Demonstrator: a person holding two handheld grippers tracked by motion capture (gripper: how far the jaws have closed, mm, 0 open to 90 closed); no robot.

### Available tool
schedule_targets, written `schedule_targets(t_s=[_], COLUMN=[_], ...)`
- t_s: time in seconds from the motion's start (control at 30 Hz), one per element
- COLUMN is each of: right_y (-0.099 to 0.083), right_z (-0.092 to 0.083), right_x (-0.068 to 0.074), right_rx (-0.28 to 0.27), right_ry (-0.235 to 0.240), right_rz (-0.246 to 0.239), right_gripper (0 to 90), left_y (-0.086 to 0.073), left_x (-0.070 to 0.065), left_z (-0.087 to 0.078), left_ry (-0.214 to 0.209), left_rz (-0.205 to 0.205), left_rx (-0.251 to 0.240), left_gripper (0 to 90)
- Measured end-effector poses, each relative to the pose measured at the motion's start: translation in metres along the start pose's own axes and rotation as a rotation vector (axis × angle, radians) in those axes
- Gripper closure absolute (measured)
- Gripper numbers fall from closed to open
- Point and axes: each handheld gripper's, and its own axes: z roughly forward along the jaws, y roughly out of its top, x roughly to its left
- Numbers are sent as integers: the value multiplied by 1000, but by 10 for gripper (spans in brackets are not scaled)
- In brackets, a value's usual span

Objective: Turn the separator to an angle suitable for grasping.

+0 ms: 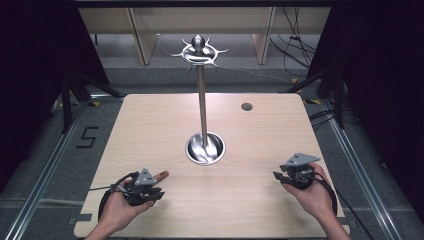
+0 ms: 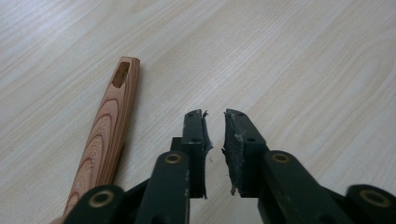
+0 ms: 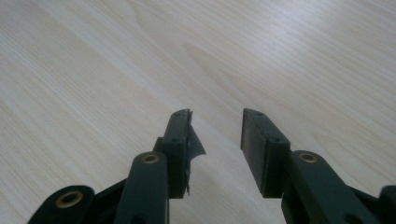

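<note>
A wooden utensil handle [image 2: 108, 126] with a slot hole near its tip lies flat on the pale table [image 1: 260, 135], just left of my left gripper's jaws. In the high view the handle [image 1: 161, 176] pokes out beside the left gripper [image 1: 154, 192] at the front left. The left gripper [image 2: 215, 114] is open by a narrow gap with nothing between its pads. At the front right, my right gripper [image 1: 280, 176] is held low over the table. Its jaws [image 3: 217, 114] stand wider apart and hold nothing. A metal stand [image 1: 202, 105] with a round base and hooks on top rises mid-table.
The stand's shiny base [image 1: 205, 148] sits between the two hands, a little farther back. A small dark round hole [image 1: 246, 106] marks the table's far right. Cables [image 1: 295, 45] and black frame legs stand on the floor around the table.
</note>
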Motion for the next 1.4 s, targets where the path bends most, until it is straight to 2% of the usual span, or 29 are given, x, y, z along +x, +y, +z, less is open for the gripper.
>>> schedule_targets(t_s=[0.03, 0.1, 0.13, 0.17, 0.2, 0.23, 0.3, 0.37, 0.43, 0.47, 0.53, 0.57, 0.6, 0.63, 0.67, 0.7, 0.8, 0.93, 1.13, 1.17, 1.4], right_y=[0, 0, 0, 0, 0, 0, 0, 0, 0, 0, 0, 0, 1, 1, 0, 0, 0, 1, 0, 0, -1], right_z=[0, -1, 0, 0, -1, -1, -1, -1, 0, 0, 0, 0, 0, 0, 0, 0, 1, 0, 2, 2, 2], right_x=[-1, -3, -2, -2, -3, -3, -3, -1, -3, -3, -3, -3, -2, -2, 0, 0, 1, 0, -1, 2, 1], right_rx=[-9, 1, -6, -6, 1, 1, 3, -1, 2, 1, 3, 3, 0, -1, 4, 2, 6, 5, 3, 3, 5], right_ry=[-2, -5, -6, -6, -7, -7, -8, -11, -12, -15, -12, -12, -8, -9, -7, -6, -2, -3, -3, -4, 3], right_rz=[-9, -14, -5, -5, -11, -11, -14, 4, -15, -13, -20, -20, -5, -22, -6, -14, -9, -9, -32, -11, -13], right_gripper=[638, 633, 629, 629, 623, 623, 617, 616, 615, 615, 613, 613, 612, 611, 610, 610, 608, 606, 603, 603, 603], left_y=[3, 5, 9, 9, 11, 11, 13, 14, 16, 18, 19, 19, 21, 21, 22, 23, 27, 28, 31, 31, 30], left_x=[0, 0, 3, 3, 5, 5, 9, 12, 16, 19, 23, 23, 27, 28, 30, 31, 36, 41, 50, 52, 69], left_z=[1, 3, 8, 8, 12, 12, 15, 18, 19, 22, 23, 23, 25, 26, 27, 27, 29, 36, 39, 39, 44], left_ry=[0, 14, 19, 19, 9, 9, -7, 6, 3, 17, 24, 24, 24, 33, 38, 38, 66, 74, 97, 100, 125], left_rz=[12, 7, 1, 1, -15, -15, -17, -30, -46, -57, -58, -58, -67, -80, -86, -90, -80, -93, -94, -108, -160], left_rx=[25, 24, 47, 47, 78, 78, 123, 140, 158, 171, 203, 203, 225, 222, 219, 219, 233, 258, 263, 265, 262], left_gripper=[817, 841, 861, 878, 888, 889, 890, 891, 891, 892, 892, 892, 893, 893, 893, 893, 893, 893, 894, 893, 893])
